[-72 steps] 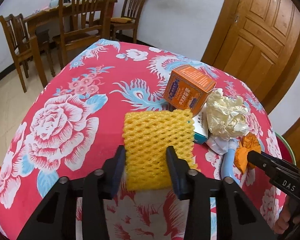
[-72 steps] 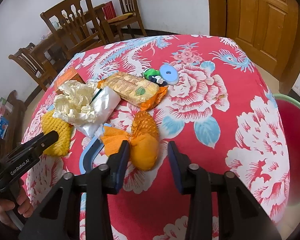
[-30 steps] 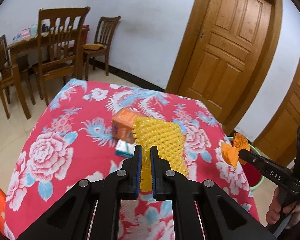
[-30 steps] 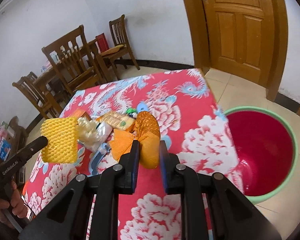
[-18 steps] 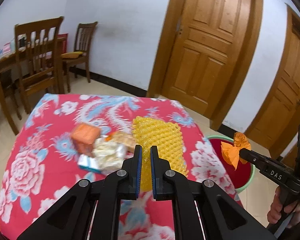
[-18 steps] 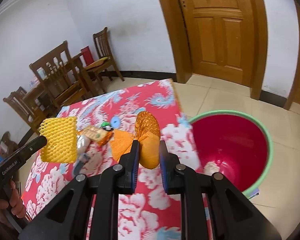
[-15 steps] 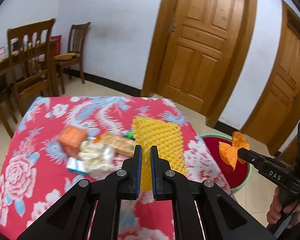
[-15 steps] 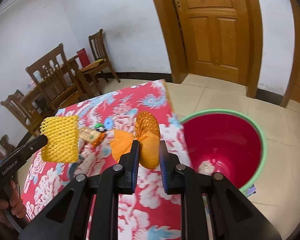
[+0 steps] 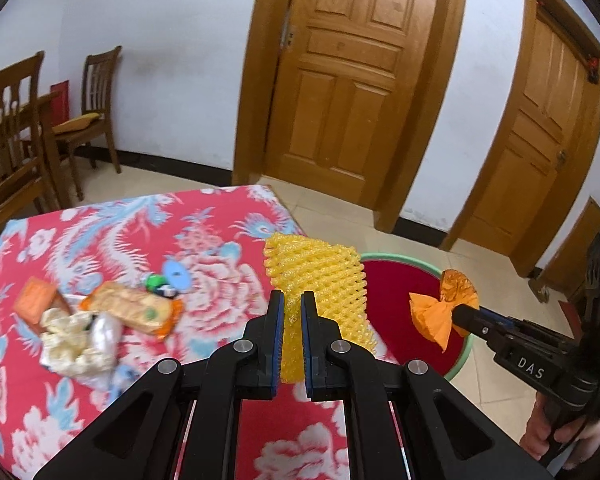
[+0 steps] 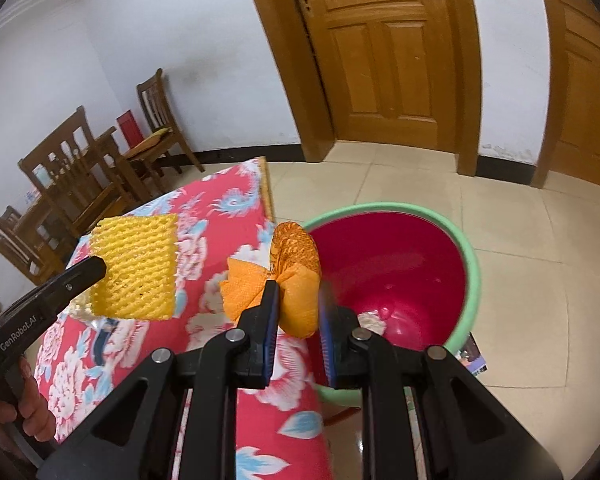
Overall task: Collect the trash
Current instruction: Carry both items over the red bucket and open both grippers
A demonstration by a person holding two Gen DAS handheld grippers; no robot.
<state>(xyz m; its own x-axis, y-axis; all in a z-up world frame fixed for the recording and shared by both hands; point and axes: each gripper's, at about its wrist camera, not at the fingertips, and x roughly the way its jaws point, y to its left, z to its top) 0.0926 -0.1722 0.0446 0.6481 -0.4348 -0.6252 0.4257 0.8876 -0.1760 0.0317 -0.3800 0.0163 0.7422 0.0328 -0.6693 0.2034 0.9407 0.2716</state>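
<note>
Two handheld grippers carry one piece of trash each above a surface draped in a red cloth printed with white and blue flowers. The left gripper has its fingers clamped on a yellow foam fruit-net sleeve, held in the air over the surface's edge; the right gripper pinches a crumpled orange mesh wrapper just before the rim of the one round red plastic basin with a green rim, which stands on the tiled floor beside the surface and holds a pale scrap. Left on the cloth are one orange box, one crumpled pale wrapper, one snack packet and one small blue disc. Two panelled wooden doors and wooden chairs line the white-walled room.
</note>
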